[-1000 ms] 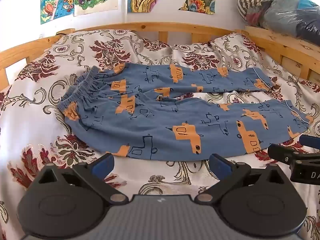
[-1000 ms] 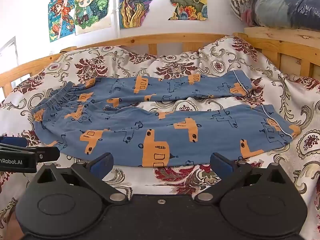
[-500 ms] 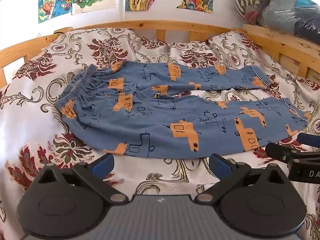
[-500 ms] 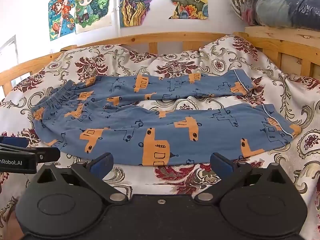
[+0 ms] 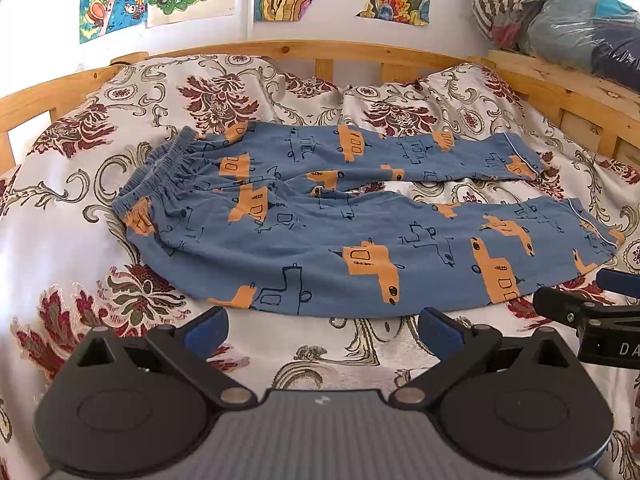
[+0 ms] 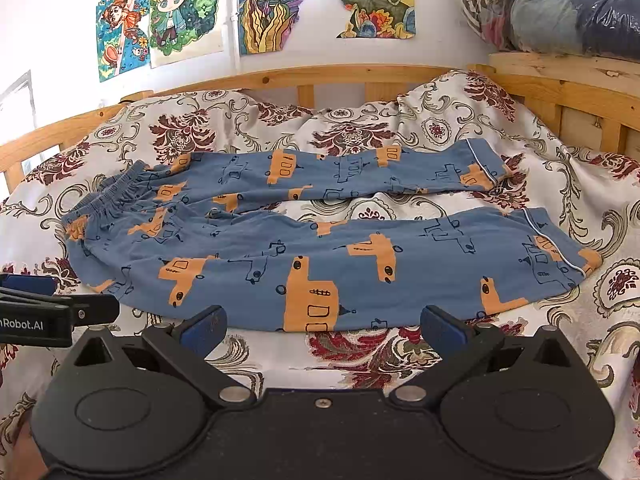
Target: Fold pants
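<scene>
I see the blue cotton pants with orange trucks (image 5: 360,232) lying crosswise ahead, waistband nearer my left gripper (image 5: 322,326); both it and my right gripper (image 6: 324,324) are spread, empty.

Pants (image 5: 320,240) soft matt cloth; bed frame (image 5: 320,50) bare wood; claw (image 5: 322,326) matt plastic.

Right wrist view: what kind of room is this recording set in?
Most likely a bedroom, perhaps a child's. A wooden bed frame surrounds a floral bedspread, colourful cartoon drawings are stuck on the wall, and bagged bedding or clothes sits on a ledge.
</scene>
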`<state>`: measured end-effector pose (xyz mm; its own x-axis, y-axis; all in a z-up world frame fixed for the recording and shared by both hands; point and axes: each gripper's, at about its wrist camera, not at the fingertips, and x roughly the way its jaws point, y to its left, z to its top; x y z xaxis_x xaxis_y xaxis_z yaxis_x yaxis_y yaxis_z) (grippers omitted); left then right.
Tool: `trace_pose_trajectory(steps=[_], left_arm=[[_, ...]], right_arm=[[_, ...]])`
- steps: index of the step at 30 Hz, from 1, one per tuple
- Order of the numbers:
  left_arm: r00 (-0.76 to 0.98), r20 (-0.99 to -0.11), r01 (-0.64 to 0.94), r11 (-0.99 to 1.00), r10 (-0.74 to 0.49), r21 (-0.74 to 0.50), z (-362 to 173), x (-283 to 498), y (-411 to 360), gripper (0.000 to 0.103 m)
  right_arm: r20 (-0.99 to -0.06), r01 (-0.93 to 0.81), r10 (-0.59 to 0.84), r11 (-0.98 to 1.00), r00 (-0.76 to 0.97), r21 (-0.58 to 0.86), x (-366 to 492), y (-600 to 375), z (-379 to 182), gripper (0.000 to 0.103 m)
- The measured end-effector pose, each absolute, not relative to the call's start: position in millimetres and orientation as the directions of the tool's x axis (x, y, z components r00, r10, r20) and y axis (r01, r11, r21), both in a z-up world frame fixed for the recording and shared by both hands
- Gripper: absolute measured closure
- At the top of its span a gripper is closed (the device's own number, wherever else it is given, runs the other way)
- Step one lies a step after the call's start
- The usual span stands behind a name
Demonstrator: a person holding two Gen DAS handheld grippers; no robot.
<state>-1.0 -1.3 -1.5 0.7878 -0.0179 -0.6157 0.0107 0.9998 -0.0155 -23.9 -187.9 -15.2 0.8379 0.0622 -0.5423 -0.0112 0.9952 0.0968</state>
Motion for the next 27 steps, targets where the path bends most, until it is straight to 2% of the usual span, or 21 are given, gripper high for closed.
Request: trace_pose_trajectory(steps=[27], left_arm=[[0.785,-0.620,0.008,1.000,-0.018,-0.018,-3.0,-1.0,-1.7,0.000]], right_arm=[[-0.545,-0.012,0.063,0.995,0.836,0.098,-22.9,-183.9,-15.1,0.001]])
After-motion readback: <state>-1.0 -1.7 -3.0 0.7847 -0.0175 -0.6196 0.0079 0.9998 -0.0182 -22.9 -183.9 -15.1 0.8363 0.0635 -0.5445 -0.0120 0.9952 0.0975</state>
